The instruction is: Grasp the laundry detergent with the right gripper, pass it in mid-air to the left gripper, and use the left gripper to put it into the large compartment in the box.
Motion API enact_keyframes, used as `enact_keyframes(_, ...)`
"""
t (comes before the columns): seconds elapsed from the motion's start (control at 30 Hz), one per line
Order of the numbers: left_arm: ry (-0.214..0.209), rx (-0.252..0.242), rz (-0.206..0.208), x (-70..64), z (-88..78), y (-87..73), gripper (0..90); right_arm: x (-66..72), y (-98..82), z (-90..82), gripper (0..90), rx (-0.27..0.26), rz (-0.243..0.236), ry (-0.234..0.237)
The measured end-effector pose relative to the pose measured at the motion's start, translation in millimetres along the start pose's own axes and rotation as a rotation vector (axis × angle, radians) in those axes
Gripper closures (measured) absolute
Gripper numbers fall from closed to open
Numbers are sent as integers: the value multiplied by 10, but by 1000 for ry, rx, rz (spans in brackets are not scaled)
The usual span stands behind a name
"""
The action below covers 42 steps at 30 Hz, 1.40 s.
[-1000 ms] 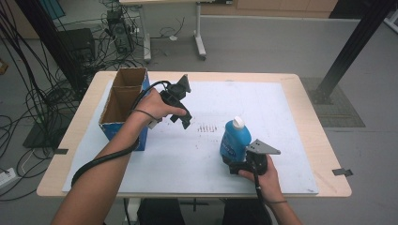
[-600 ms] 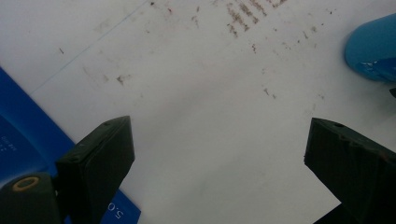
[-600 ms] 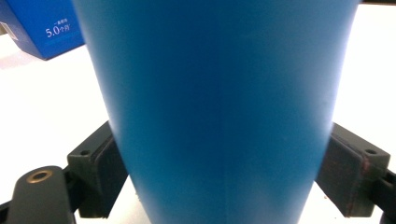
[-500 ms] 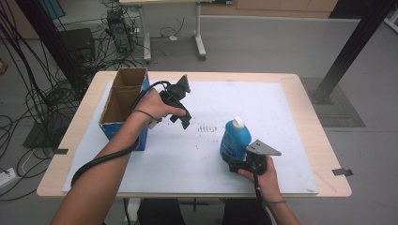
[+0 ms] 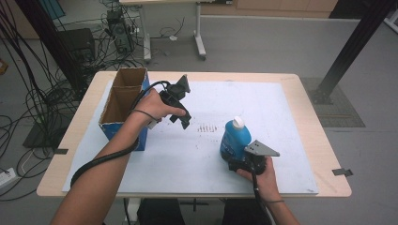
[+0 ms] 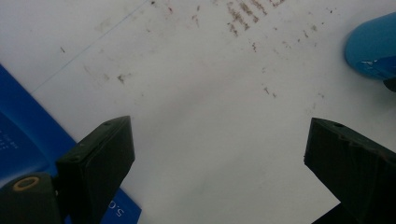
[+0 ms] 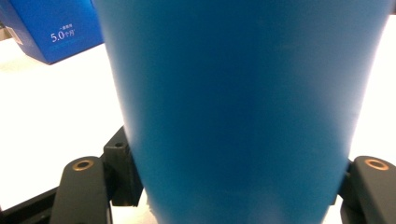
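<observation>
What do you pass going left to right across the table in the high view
Open cardboard box → left tongs, open above the white sheet → blue bottle → right tongs, which have just been closing, the bottle's base between them.

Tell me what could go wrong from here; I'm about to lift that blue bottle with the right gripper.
1. The right gripper, its jaws just closing, clasps the blue bottle low near its base, so it might tip when lifted.
2. The bottle's sides look smooth and tapered, so it could slip.
3. The left gripper hovers open beside the open cardboard box; a careless swing could knock it.
</observation>
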<state>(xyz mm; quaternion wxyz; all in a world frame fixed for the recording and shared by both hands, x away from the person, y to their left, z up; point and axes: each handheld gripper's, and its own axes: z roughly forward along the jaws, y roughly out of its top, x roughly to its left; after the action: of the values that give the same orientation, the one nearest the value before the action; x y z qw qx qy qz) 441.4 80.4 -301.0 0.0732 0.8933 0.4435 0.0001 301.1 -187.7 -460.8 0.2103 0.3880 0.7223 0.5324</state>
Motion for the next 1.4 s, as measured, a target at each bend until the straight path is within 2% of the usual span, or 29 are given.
enact_keyframes(0.2, 0, 3, 0, 0, 3, 1, 91, -8, -5, -2, 371, -11, 1, -8)
enact_keyframes(0.27, -4, 2, 1, -5, 9, 5, 91, -5, -7, -4, 378, -13, -12, -12)
enact_keyframes(1.4, -5, 2, 0, -17, -2, -4, 92, 11, -11, -6, 390, -17, -29, -26)
